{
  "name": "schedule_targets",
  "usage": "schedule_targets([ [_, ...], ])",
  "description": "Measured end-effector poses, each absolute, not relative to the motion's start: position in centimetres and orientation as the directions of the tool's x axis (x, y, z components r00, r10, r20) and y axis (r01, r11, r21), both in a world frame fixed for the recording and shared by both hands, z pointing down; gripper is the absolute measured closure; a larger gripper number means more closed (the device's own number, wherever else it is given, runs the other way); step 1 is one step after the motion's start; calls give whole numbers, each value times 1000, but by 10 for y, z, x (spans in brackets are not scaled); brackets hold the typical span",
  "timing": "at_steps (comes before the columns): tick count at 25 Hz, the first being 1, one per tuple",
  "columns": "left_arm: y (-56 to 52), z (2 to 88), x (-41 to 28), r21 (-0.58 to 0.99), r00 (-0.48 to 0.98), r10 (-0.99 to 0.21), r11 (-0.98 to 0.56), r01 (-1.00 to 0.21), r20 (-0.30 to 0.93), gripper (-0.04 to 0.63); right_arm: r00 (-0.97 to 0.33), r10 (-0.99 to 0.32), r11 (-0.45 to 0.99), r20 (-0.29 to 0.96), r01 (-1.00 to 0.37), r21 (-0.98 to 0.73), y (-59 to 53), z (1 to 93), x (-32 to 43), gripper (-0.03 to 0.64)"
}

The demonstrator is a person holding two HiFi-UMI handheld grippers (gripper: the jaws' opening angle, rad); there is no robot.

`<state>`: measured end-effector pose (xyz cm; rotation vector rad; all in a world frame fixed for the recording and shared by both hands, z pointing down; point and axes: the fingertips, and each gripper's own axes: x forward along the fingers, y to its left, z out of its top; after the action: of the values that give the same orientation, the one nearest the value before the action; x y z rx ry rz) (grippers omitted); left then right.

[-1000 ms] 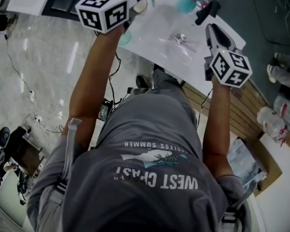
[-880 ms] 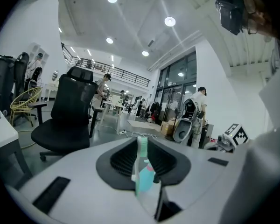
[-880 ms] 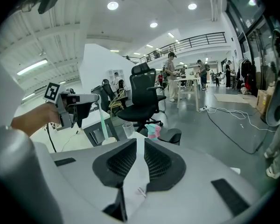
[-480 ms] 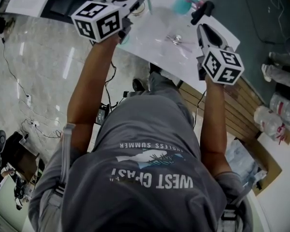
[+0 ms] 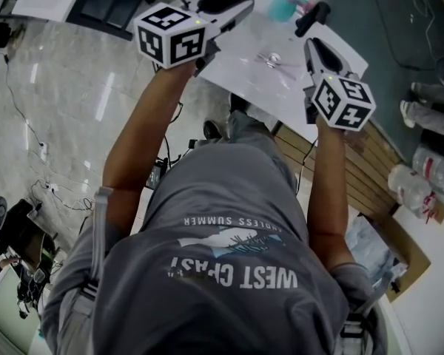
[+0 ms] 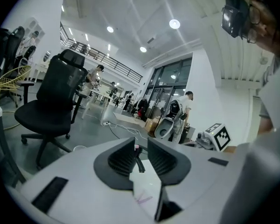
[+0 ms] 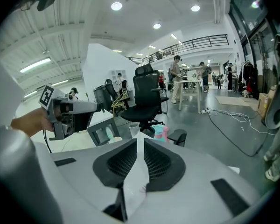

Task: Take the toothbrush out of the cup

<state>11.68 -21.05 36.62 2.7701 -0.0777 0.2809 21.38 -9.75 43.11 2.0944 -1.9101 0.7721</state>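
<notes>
Your left gripper [image 6: 141,146] and right gripper [image 7: 140,144] are each a little open, holding nothing. The teal cup [image 5: 283,7] sits on the desk [image 5: 237,50]; I can't see inside.

My white table [image 5: 237,59] carries a teal cup [image 5: 283,7] at its far edge, a black bar-shaped thing [image 5: 313,18] just beside it, and a small shiny piece [image 5: 274,58] mid-surface.

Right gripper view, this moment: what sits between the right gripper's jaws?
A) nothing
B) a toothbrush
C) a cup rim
A: the right gripper has its jaws slightly apart, with only the white table showing through the gap.
</notes>
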Motion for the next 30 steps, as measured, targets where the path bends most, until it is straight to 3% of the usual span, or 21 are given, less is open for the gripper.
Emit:
schedule_targets([
  [14,-173,332,105,270,984,32,-963,-18,178,526,-8,-881,-95,473,-977,-192,-87,411,199,566],
  [30,-158,226,-17,30,981,-191,-981,-192,28,595,-155,-940,118,304,-984,-135,-98,306,126,609],
])
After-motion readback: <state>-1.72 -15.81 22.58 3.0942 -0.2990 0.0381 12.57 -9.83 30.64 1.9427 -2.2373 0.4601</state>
